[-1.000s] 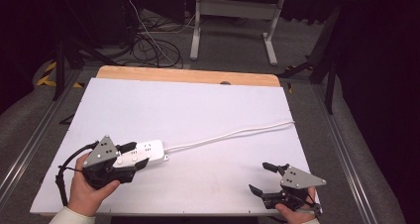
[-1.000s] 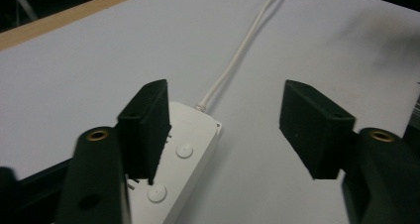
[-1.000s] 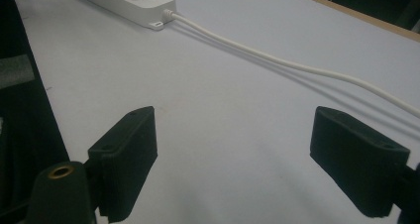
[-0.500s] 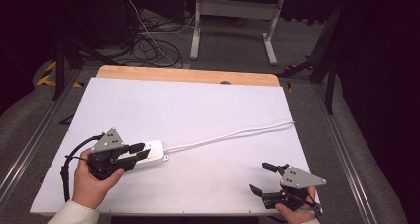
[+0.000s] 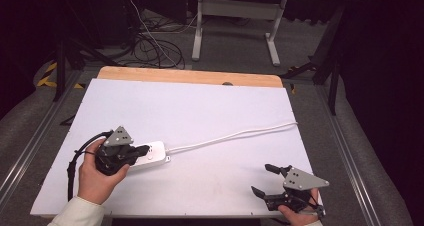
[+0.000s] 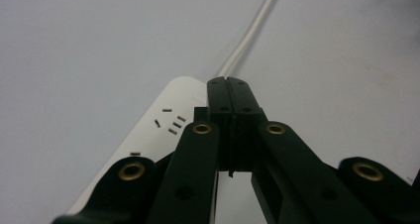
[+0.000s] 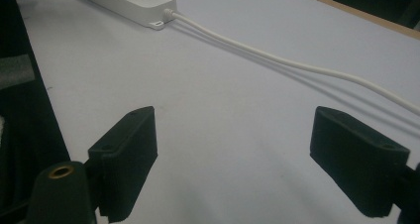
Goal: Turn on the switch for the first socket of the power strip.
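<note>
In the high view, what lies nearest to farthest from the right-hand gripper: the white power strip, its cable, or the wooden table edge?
1. White cable: crosses the table's middle, up-left of the right gripper.
2. White plastic power strip: far left, under the left gripper.
3. Light wooden table edge: along the far side.

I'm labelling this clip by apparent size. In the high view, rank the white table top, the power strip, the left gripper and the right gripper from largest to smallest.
1. White table top, by far the largest.
2. Right gripper and left gripper: they look about alike, so I won't rank them.
3. Power strip: smallest as seen, though the left gripper covers part of it.
</note>
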`<control>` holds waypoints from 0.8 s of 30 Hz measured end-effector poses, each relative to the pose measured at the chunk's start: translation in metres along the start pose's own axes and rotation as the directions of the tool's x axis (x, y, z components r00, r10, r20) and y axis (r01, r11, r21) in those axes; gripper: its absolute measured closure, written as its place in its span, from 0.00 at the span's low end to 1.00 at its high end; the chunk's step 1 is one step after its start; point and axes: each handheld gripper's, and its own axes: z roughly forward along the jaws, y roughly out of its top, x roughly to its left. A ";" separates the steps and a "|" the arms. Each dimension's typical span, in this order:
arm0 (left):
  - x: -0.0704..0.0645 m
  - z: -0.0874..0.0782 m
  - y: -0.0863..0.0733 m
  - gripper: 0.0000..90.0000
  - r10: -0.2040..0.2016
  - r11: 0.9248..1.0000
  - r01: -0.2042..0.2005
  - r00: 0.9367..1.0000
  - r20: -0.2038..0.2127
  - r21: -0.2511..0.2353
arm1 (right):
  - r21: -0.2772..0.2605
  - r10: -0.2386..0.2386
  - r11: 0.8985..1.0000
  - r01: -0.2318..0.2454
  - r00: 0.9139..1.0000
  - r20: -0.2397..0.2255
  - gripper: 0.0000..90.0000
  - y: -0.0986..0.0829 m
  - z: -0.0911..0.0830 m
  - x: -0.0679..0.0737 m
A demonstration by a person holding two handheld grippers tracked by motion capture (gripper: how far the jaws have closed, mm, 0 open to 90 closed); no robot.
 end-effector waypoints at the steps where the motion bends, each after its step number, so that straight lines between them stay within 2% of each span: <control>1: 0.000 0.002 0.000 1.00 0.001 1.000 -0.001 1.000 -0.002 0.009 | 0.001 0.001 1.000 -0.001 1.000 -0.002 0.21 0.000 0.000 0.000; 7: 0.005 0.011 0.002 1.00 -0.026 0.998 0.028 0.999 -0.037 0.060 | 0.001 0.000 1.000 0.000 1.000 -0.003 0.21 0.000 0.000 0.000; 15: 0.009 0.023 0.004 1.00 -0.074 0.989 0.078 0.997 -0.038 0.124 | 0.002 -0.002 1.000 0.002 1.000 -0.003 0.21 0.000 0.000 0.000; 20: 0.008 0.030 0.004 1.00 -0.079 0.985 0.086 0.996 -0.049 0.151 | 0.001 -0.002 1.000 0.002 1.000 -0.004 0.21 0.000 0.000 0.000; 23: 0.007 0.034 0.003 1.00 -0.066 0.984 0.071 0.997 -0.040 0.164 | 0.002 -0.003 1.000 0.003 1.000 -0.003 0.21 0.000 0.000 0.000; 24: 0.007 0.035 0.003 1.00 -0.049 0.983 0.056 0.998 -0.043 0.173 | 0.002 -0.003 1.000 0.003 1.000 -0.003 0.21 0.000 0.000 0.000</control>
